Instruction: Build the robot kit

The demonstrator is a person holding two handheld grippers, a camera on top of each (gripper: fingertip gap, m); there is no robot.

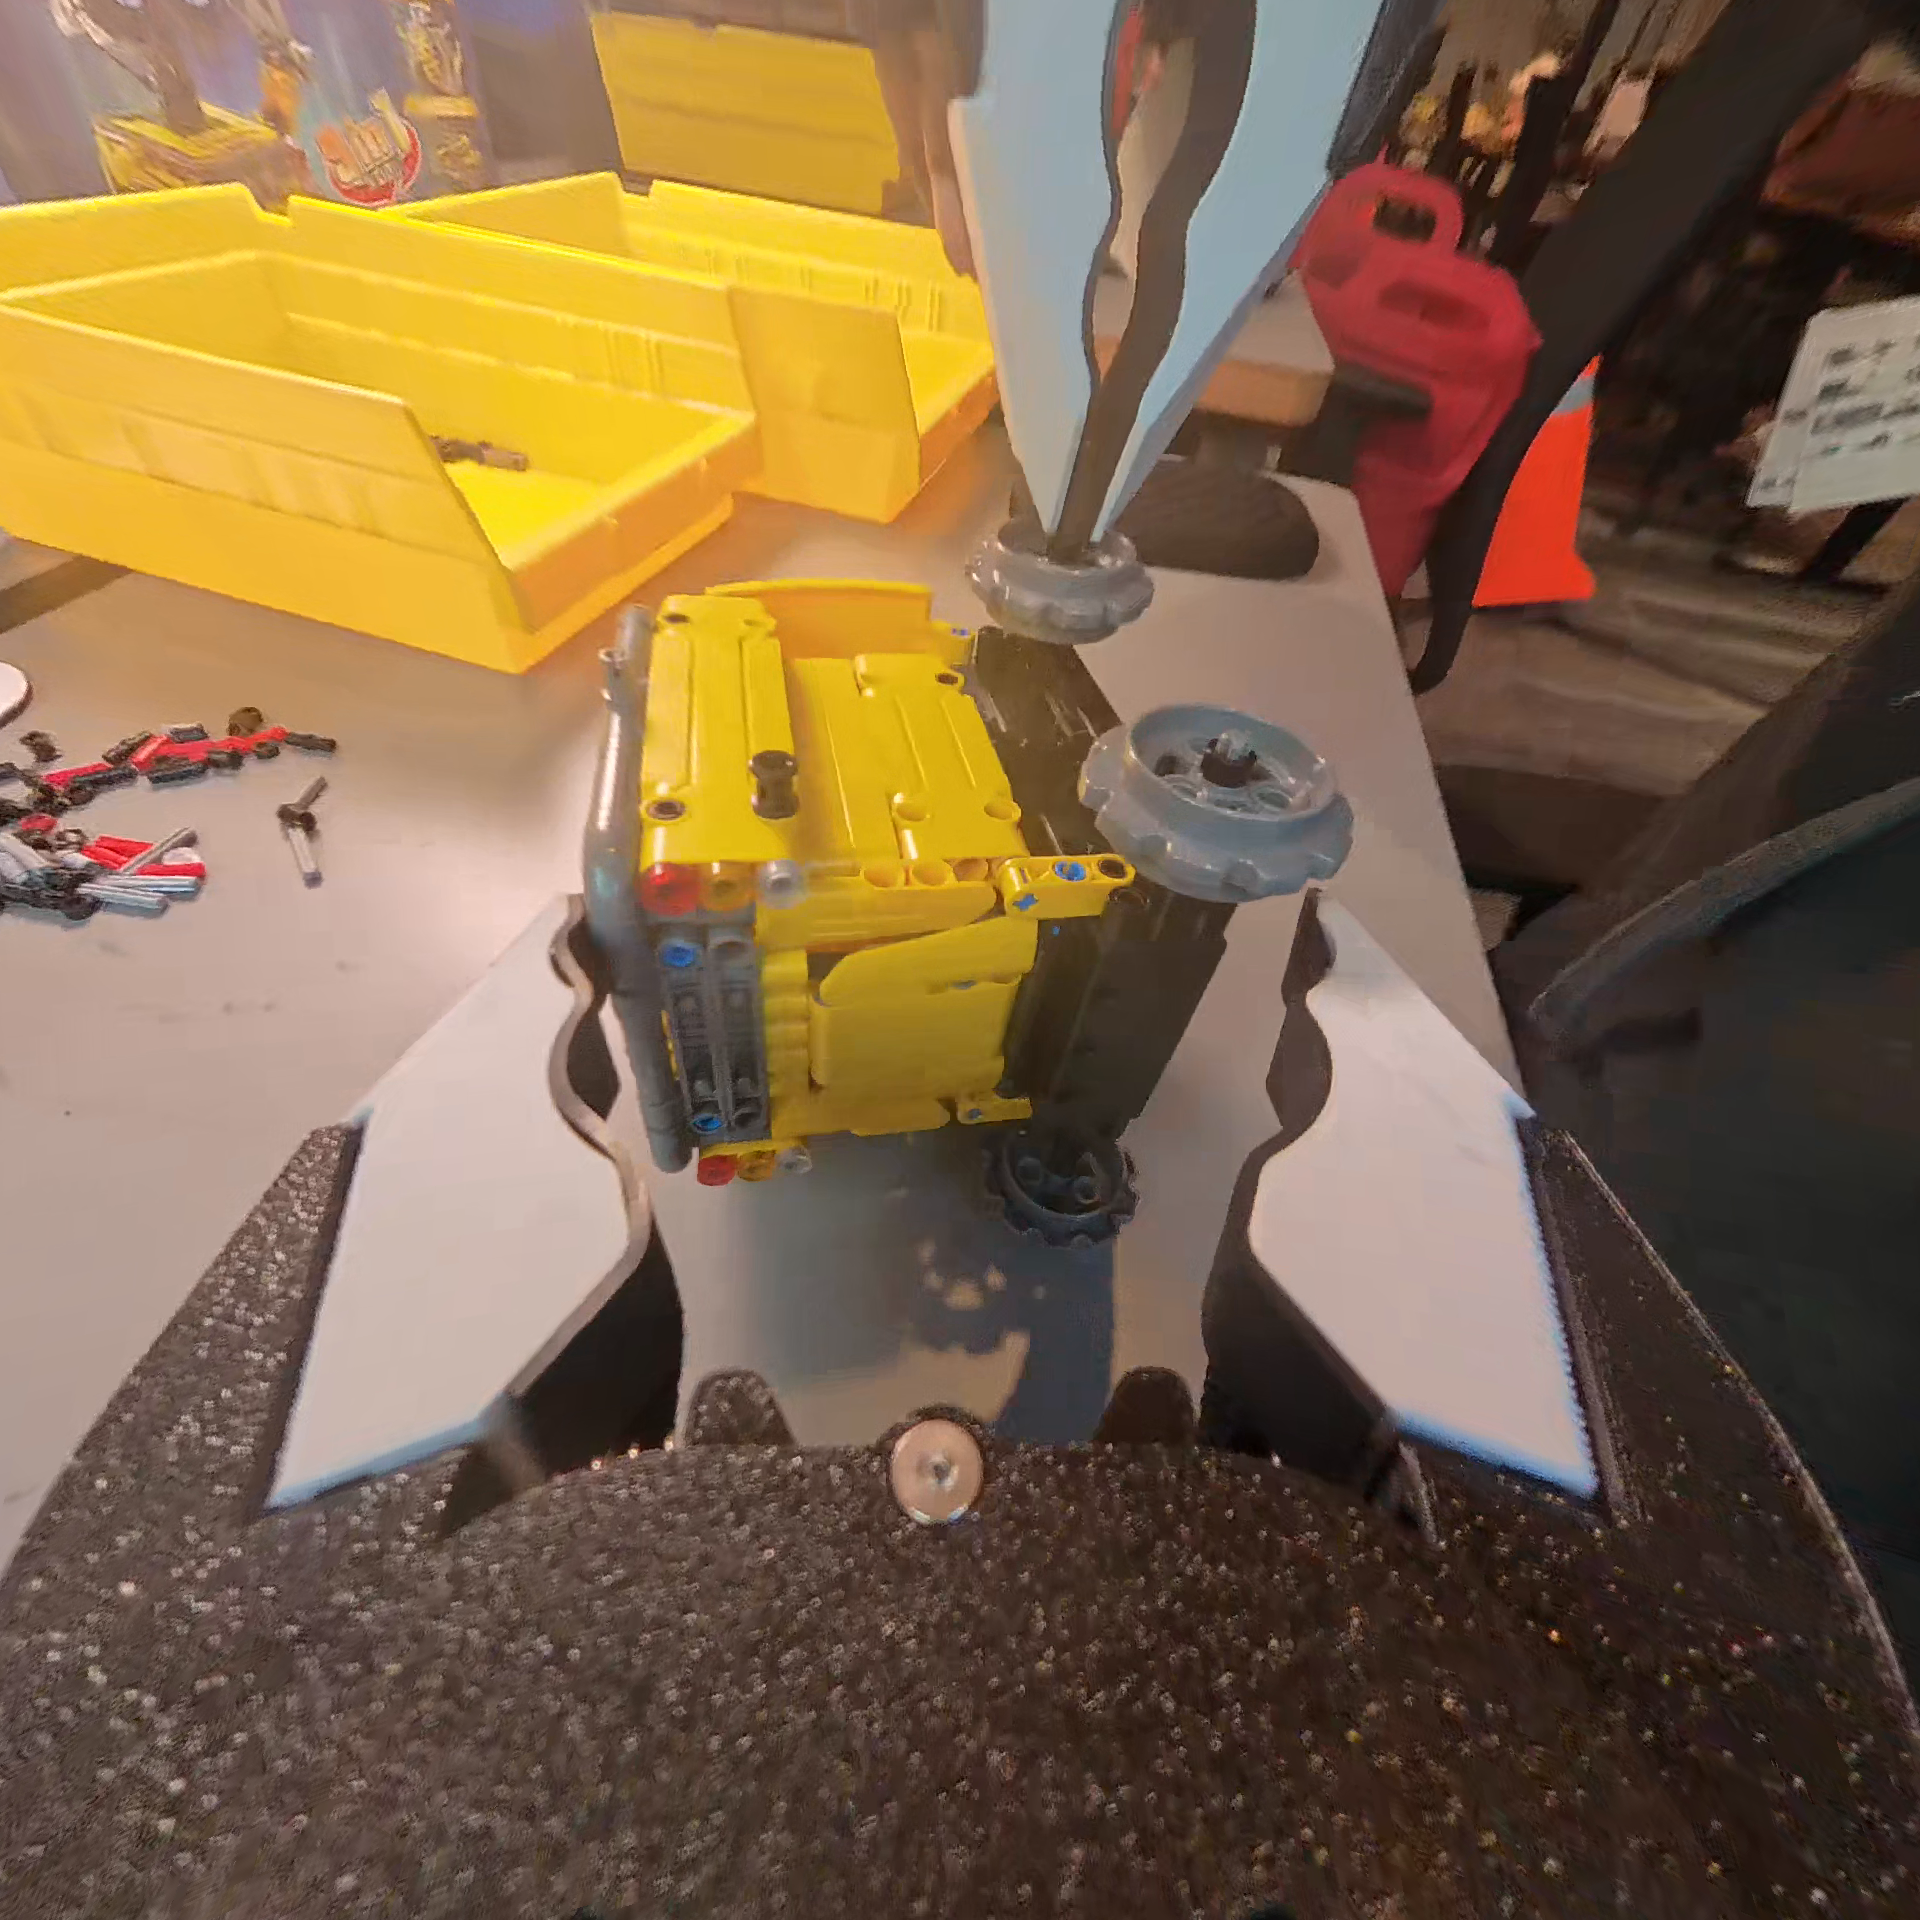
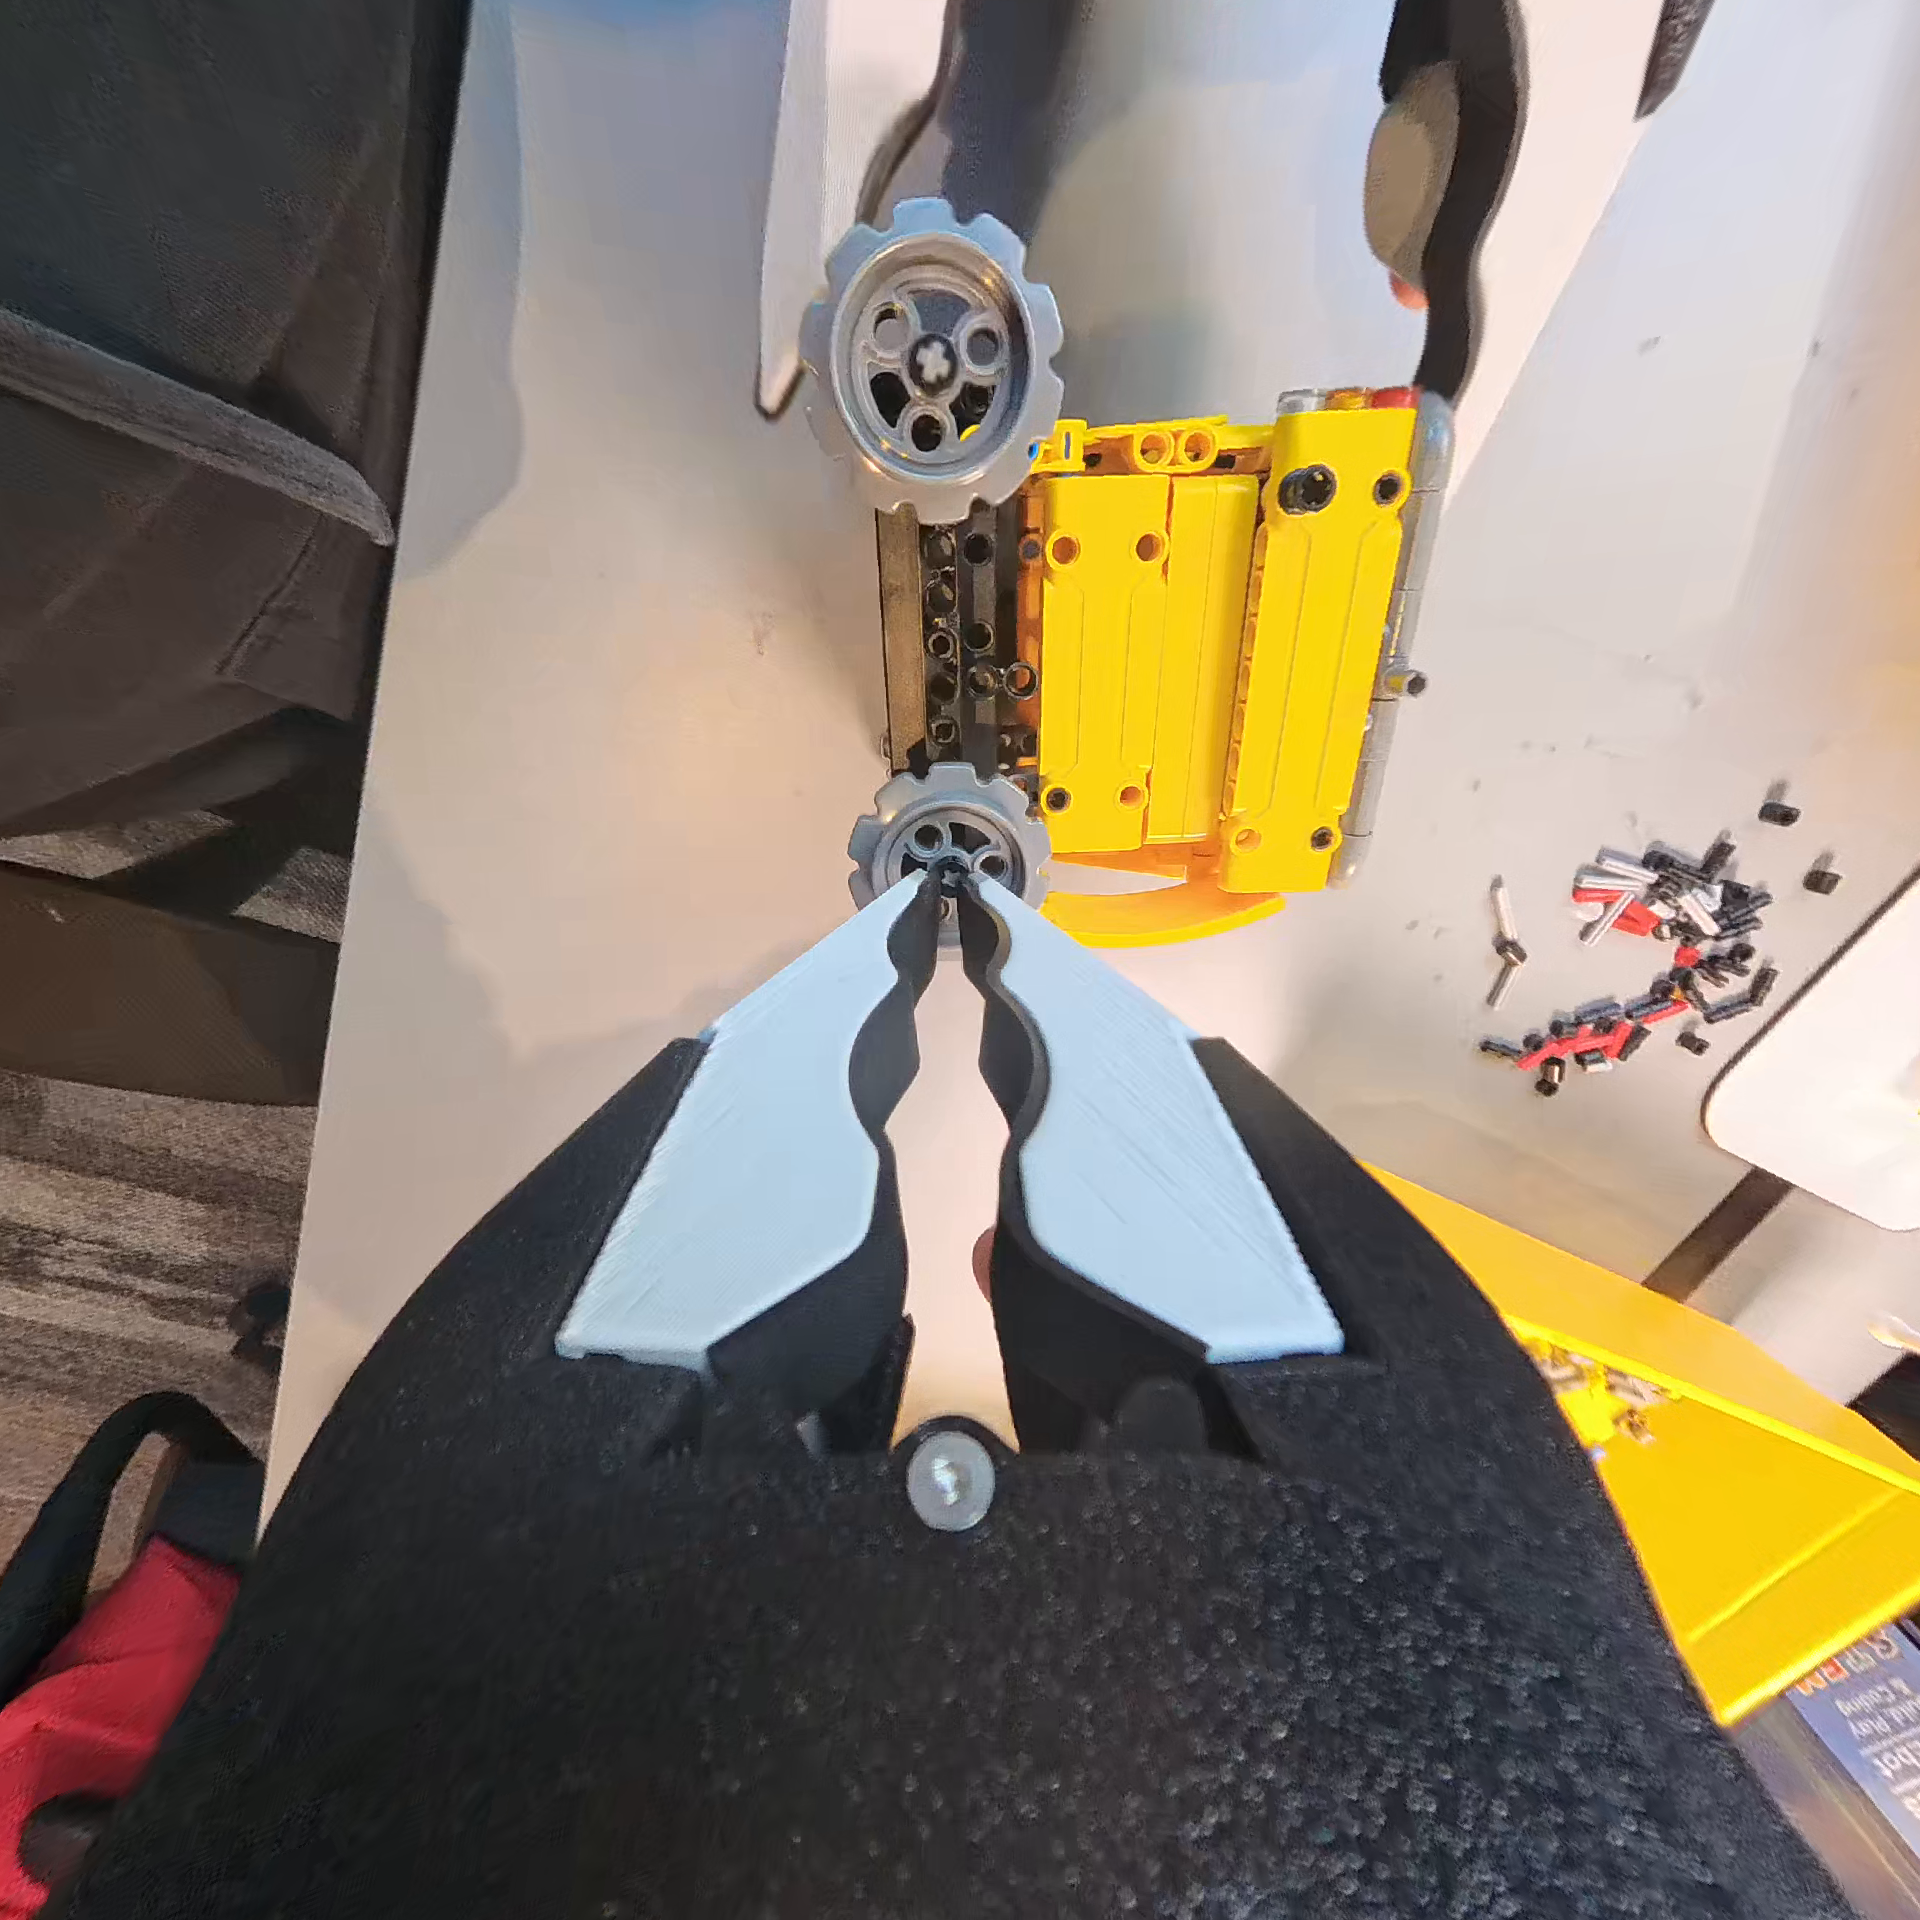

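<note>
On the pale desk (image 2: pixel 582 727), a yellow and black brick-built vehicle body (image 1: pixel 831 883) is lying on its side, and everything below is placed relative to it.

Right gripper (image 2: pixel 948 878): jaws are closing almost fully together, tips pinching at the hub of the small grey toothed wheel (image 2: pixel 948 840) at the body's far end as the left wrist view sees it. Whether a black axle pin is being clamped there, I cannot tell. In the left wrist view the same gripper (image 1: pixel 1070 535) is coming down from above onto that wheel (image 1: pixel 1060 587).

Left gripper (image 1: pixel 940 1023): jaws are standing wide apart, straddling the near end of the body; its left finger (image 1: pixel 582 997) is sitting just beside the grey frame edge, contact unclear. Nothing is being held.

A larger grey toothed wheel (image 1: pixel 1216 805) is sitting on the black side of the body. A black toothed wheel (image 1: pixel 1060 1195) is resting at its near lower corner.

Left of the body, loose red, black and grey pins (image 1: pixel 114 821) are lying scattered. Beyond it, yellow bins (image 1: pixel 364 416) are standing on the desk.
</note>
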